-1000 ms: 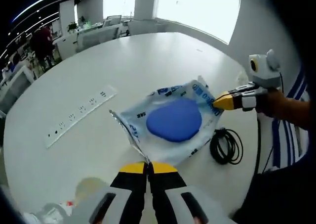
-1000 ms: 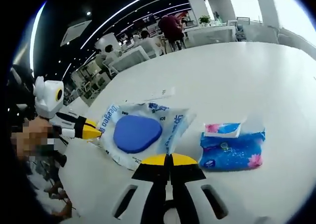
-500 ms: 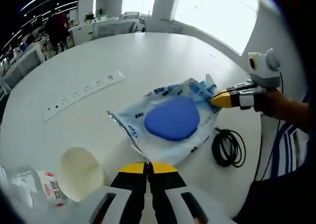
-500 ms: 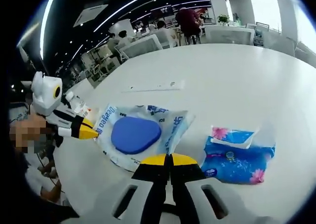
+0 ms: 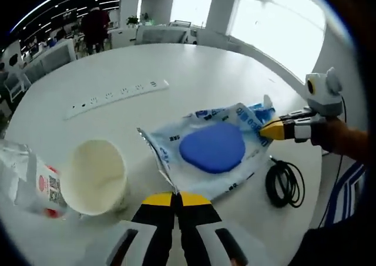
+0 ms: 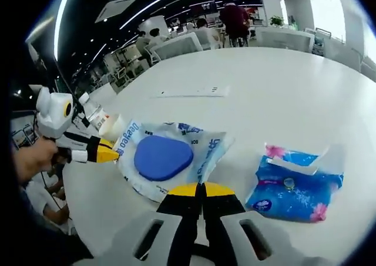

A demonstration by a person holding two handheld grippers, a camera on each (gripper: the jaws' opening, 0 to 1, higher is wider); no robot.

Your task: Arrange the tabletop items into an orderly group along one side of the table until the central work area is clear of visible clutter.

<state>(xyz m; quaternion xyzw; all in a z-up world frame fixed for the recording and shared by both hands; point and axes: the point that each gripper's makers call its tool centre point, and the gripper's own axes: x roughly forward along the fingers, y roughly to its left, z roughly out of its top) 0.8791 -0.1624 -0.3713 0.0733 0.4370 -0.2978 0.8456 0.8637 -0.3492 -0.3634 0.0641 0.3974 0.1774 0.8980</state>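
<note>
- Left tool: jaws together, clamped on plastic packet edge at 6 o'clock.
- Right tool: jaws together, clamped on the packet's opposite edge.
- Packet: blue pad inside, mid-tabletop.
- Paper cup, 9 o'clock; power strip, 11 o'clock; black cable, 3 o'clock.
- Blue tissue pack, 3 o'clock in right gripper view.
- Room: bright windows, office desks behind.

Office bkgd beyond the round white table: desks and chairs in rows, ceiling light strips, bright windows w/ a white pillar between. People stand near the far desks; a potted plant sits beside them.
</note>
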